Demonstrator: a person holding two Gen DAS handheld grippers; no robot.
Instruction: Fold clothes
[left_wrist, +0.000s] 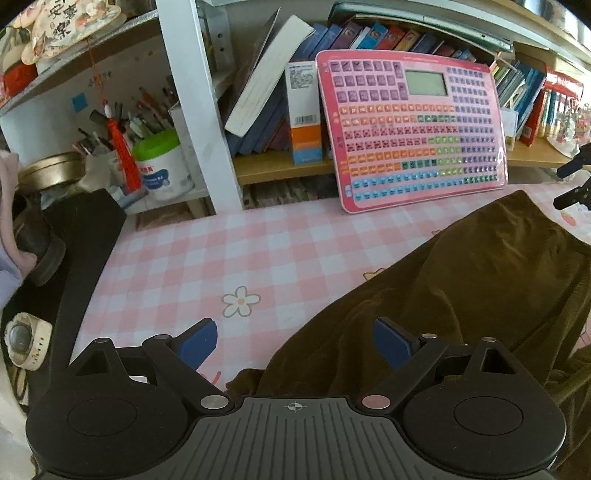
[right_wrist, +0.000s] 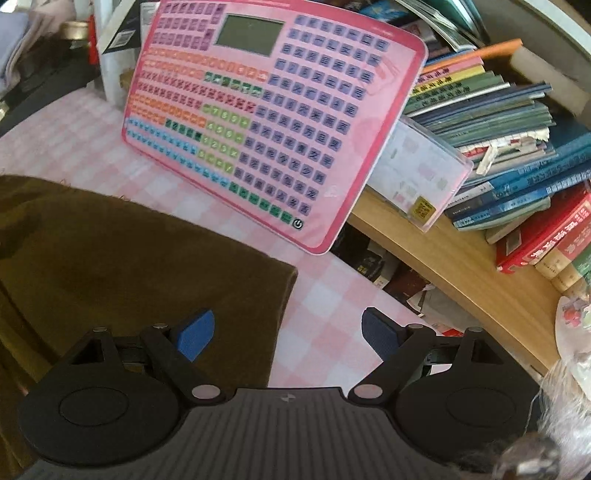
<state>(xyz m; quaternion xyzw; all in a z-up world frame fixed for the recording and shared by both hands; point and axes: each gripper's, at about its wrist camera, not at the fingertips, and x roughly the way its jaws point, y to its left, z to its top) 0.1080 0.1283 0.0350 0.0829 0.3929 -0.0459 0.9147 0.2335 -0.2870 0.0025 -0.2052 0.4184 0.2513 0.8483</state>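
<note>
Garment (left_wrist: 480, 280): one dark olive-brown piece, velvety nap, lying on the pink checked tablecloth (left_wrist: 192, 258) of a desk. It covers the right part of the cloth and runs down past the near edge of both views, so its full outline cannot be read.

Left gripper (left_wrist: 295, 345): jaws spread wide, nothing between the blue pads (left_wrist: 197, 343). The left pad hangs over bare cloth, the right pad over the garment's left margin. Whether either touches the surface cannot be told.

Right gripper (right_wrist: 286, 334): jaws also released and empty. Its left pad sits over the fabric, its right pad over checked cloth, so it straddles the garment's right edge just short of a squared corner (right_wrist: 288, 275).

Surroundings: a pink keyboard-style learning tablet (left_wrist: 413, 129) leans against the bookshelf (left_wrist: 280, 170) at the far edge of the desk, well apart from the garment. Green-lidded jar (left_wrist: 162, 166) and pens stand at the far left corner; a wristwatch (left_wrist: 26, 339) lies off the left edge.

Progress, as a judgement: fabric looks rumpled, with soft ridges and uneven layers, and no crisp crease or compact stack is visible. Some layers may already overlap, but that is unclear. Folding seems early; grasping the edges, laying over and flattening all appear left to do.
</note>
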